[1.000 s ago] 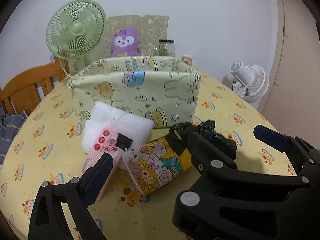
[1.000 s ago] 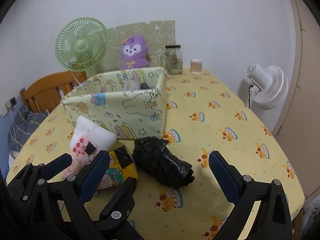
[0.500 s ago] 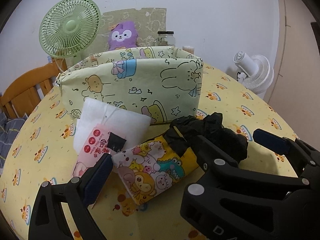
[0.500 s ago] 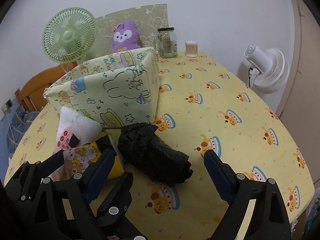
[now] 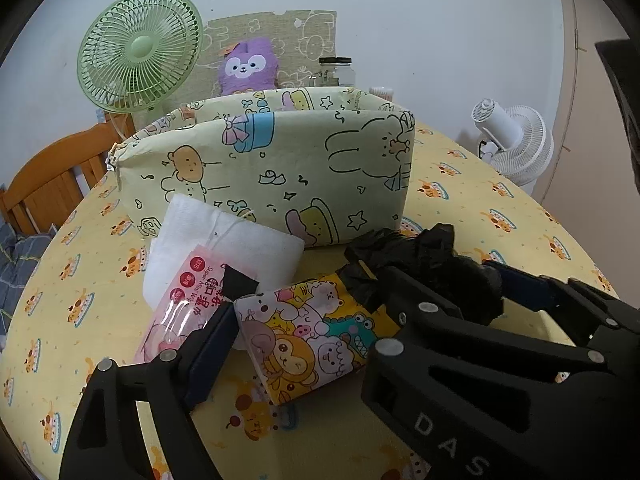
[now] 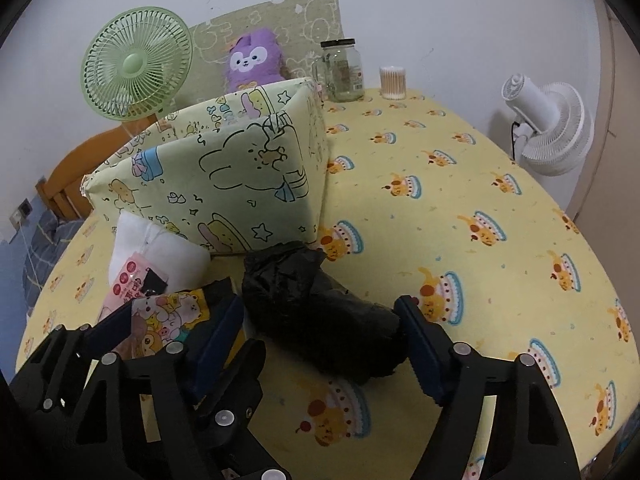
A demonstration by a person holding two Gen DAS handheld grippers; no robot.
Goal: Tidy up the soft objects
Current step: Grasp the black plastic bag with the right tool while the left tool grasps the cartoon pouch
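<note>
Left hand-held gripper [image 5: 304,340]: set around the cartoon-print pouch [image 5: 312,336]; the jaws have just been closing a little. One finger [image 5: 208,344] is seen at the pouch's left edge; the other side is hidden behind the right hand-held gripper's body, so contact cannot be confirmed.
Right hand-held gripper [image 6: 320,332]: set astride the black bundle [image 6: 316,312]; the jaws have just been closing. The right finger [image 6: 416,340] is seen touching the bundle's end; the left finger [image 6: 220,336] is seen just beside it, and a full clamp cannot be confirmed.
Cartoon-print pouch: laid flat on the desk [image 6: 460,208], just in front of the fabric bin [image 5: 272,168], touching the black bundle on one side and the pink wipes pack [image 5: 180,304] on the other.
Black bundle: crumpled, laid on the desk by the bin's near corner.
White pad [image 5: 224,248]: leaned against the bin's front wall, partly covered by the wipes pack.
Fabric bin: upright, open-topped, printed with animals.
Background: a green fan [image 5: 140,46], a purple plush [image 5: 248,66], a glass jar [image 6: 342,72] and a cotton-swab tub [image 6: 394,82] are set behind the bin; a white fan [image 6: 548,128] is seen beyond the desk edge.
</note>
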